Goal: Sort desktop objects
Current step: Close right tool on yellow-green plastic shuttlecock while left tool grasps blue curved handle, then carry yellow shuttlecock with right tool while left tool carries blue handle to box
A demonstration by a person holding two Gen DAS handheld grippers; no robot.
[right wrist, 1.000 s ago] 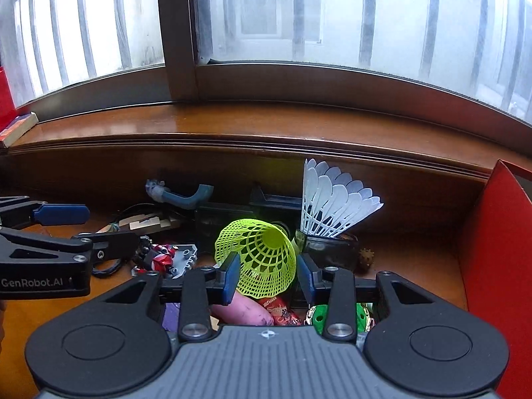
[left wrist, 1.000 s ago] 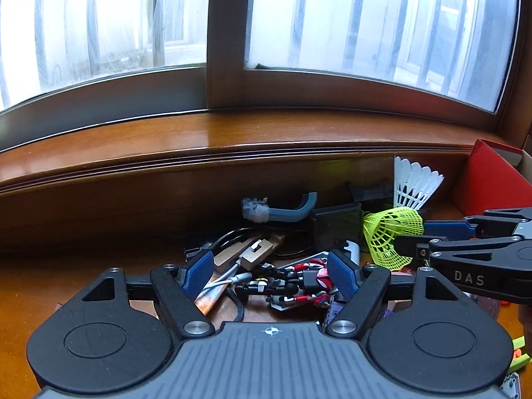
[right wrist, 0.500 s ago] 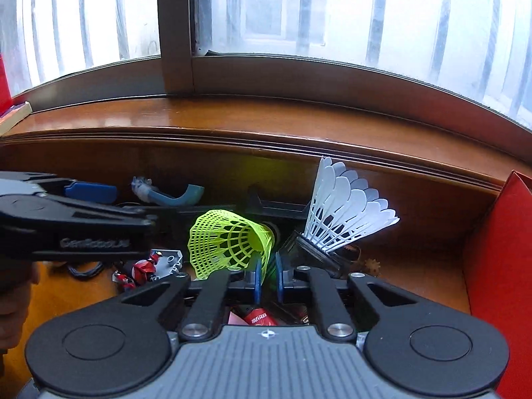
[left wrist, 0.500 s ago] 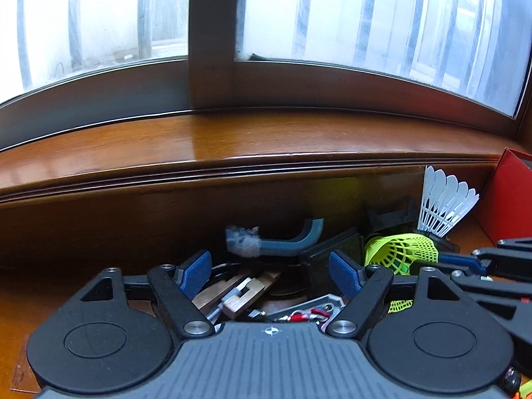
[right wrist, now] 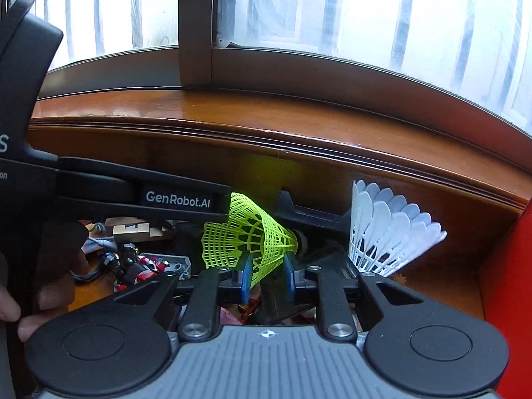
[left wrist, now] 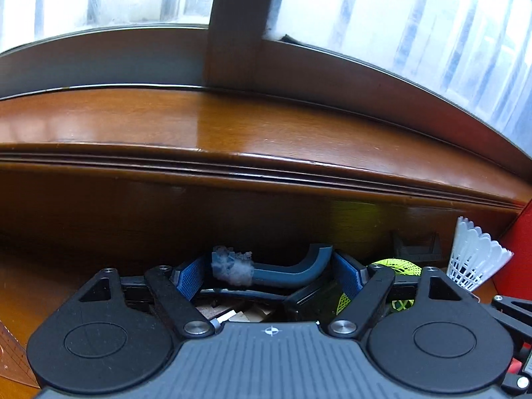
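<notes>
Yellow shuttlecock (right wrist: 252, 236) pinched by right gripper (right wrist: 266, 277), raised over clutter. Left gripper (left wrist: 272, 274) open, straddling grey hook (left wrist: 286, 267). White shuttlecock (right wrist: 389, 229) behind, beside red box (right wrist: 508, 266). Pick step; next probably carry to box, release.

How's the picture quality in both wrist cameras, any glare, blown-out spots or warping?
Left wrist view: the window is overexposed white, glare streaks the wooden sill, and fisheye bends its edge; the desk below sits in shadow. Right wrist view: same blown-out window, curved sill, yet the yellow shuttlecock stays sharp and bright.
</notes>
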